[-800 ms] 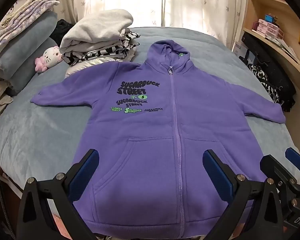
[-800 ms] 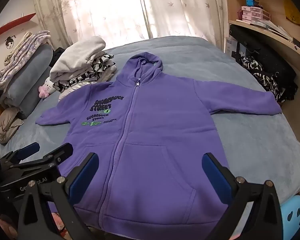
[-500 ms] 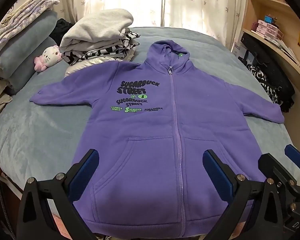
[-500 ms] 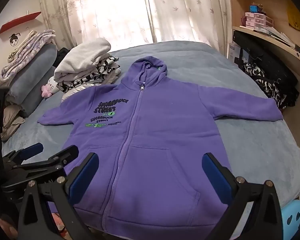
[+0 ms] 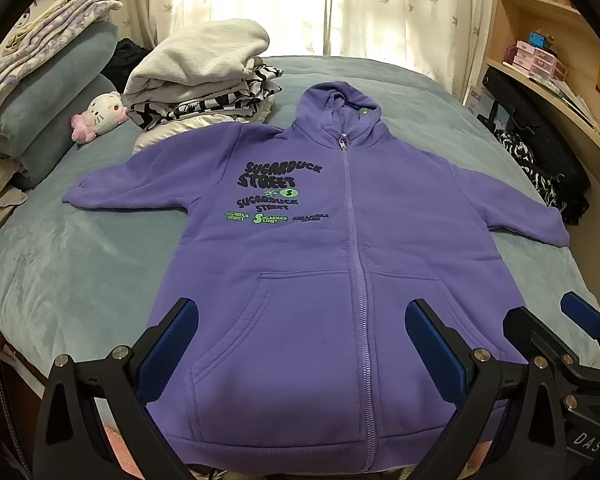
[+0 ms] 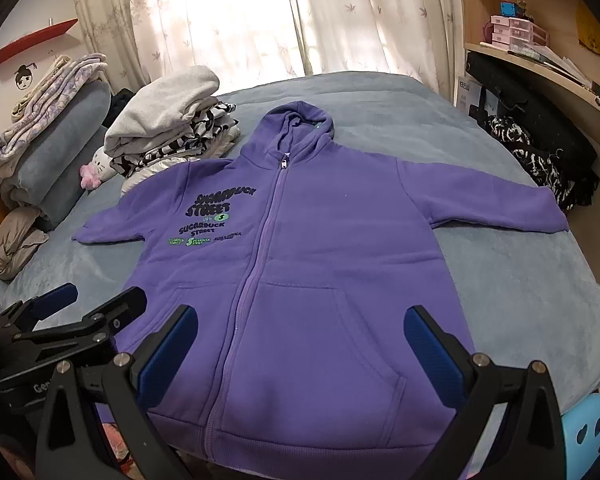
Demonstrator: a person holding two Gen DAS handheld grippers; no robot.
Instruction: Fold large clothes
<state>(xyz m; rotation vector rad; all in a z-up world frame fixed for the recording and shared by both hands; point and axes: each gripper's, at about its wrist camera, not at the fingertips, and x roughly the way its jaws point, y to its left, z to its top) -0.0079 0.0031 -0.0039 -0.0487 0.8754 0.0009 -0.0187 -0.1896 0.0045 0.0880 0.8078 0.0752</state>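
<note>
You have one purple zip hoodie (image 5: pixel 340 264) spread face up in the middle of the blue-grey bed (image 5: pixel 80 264), zipped shut, hood pointing at the curtained window (image 5: pixel 284 0), both sleeves stretched out to the sides. Its hem lies at the bed edge nearest you.

Your left gripper (image 5: pixel 302 344) hangs just above the hoodie's hem, over the left pocket, its two blue-padded fingers (image 5: pixel 168 344) spread wide with nothing between them. Your right gripper (image 6: pixel 300 348) sits over the other pocket, beside the zipper, fingers equally wide apart and empty (each tool also shows at the edge of the other's view).

Beyond the hoodie's left sleeve stands one stack of folded clothes (image 5: pixel 204 80), a grey garment on top, with zebra-patterned and white layers under it; the white bottom layer touches the hoodie's shoulder. One Hello Kitty plush (image 5: pixel 100 114) lies beside that stack, against the rolled blankets (image 5: pixel 48 92). Past the right sleeve, a black patterned garment (image 5: pixel 540 176) hangs off the bed side below a wooden shelf (image 5: pixel 548 92) with pink drawers.
</note>
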